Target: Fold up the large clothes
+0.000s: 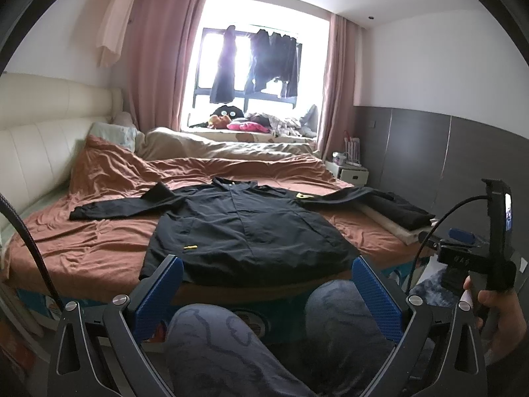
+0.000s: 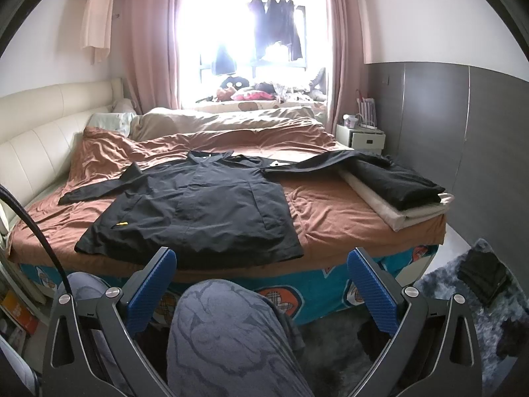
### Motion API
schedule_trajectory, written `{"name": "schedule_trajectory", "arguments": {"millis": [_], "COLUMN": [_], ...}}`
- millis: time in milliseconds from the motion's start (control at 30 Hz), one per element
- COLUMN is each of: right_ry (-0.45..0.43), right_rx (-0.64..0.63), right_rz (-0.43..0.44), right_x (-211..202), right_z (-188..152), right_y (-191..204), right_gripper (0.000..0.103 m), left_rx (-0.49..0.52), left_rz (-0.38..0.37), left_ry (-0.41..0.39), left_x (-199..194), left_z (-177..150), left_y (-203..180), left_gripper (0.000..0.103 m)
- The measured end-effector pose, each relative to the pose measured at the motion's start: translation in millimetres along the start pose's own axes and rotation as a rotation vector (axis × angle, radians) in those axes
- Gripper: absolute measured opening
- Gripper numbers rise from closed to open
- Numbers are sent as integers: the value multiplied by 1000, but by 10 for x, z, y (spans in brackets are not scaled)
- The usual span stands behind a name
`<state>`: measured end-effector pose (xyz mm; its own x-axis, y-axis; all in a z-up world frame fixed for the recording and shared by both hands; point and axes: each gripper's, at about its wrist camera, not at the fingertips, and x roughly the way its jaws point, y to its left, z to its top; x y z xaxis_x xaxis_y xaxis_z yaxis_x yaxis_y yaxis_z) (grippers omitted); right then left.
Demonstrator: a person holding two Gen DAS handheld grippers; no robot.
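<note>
1. Black jacket (image 1: 244,228) lies flat, front up, on the rust-brown bedspread (image 1: 99,241) of the bed, hem at the near edge, collar toward 12 o'clock. Same jacket in the right wrist view (image 2: 198,211).
2. Sleeves spread out: one toward 9 o'clock, the other toward 3 o'clock, its end lying on a folded black garment (image 2: 396,182).
3. That folded garment sits on a cream pad (image 2: 413,213) at the bed's 3 o'clock edge; what the garment is, can't tell.
4. Small yellow tag (image 1: 190,247) on the jacket front near the hem; detail too small to read.
5. Left hand-held gripper (image 1: 266,294): blue pads wide apart, holding nothing, short of the bed edge.
6. Right hand-held gripper (image 2: 261,284): pads wide apart, holding nothing.
7. Person's knees in grey patterned trousers (image 2: 231,330) hide the bed's front below the hem.
8. Window (image 1: 254,66) at 12 o'clock blown out; hanging dark clothes only silhouettes.
</note>
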<state>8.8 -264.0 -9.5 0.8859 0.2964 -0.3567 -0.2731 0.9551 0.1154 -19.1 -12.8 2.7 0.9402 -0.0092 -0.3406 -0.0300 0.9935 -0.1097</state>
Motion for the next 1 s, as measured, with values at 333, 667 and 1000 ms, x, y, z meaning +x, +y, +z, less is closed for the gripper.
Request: {"name": "schedule_trajectory", "arguments": {"millis": [333, 667, 1000], "right_ry": [22, 48, 78], "right_rx": [5, 10, -48], "right_rz": [13, 69, 175], "right_x": [230, 738, 1415], "right_z": [72, 314, 762], "right_y": [-43, 136, 443], "right_gripper": [103, 103, 103], "left_rx": [-30, -48, -114], "left_rz": [21, 73, 134], "left_ry": [40, 84, 121], "left_x": [262, 627, 1192], "left_z": [37, 120, 340], "left_y": [153, 446, 948], "left_gripper": [103, 103, 103]}}
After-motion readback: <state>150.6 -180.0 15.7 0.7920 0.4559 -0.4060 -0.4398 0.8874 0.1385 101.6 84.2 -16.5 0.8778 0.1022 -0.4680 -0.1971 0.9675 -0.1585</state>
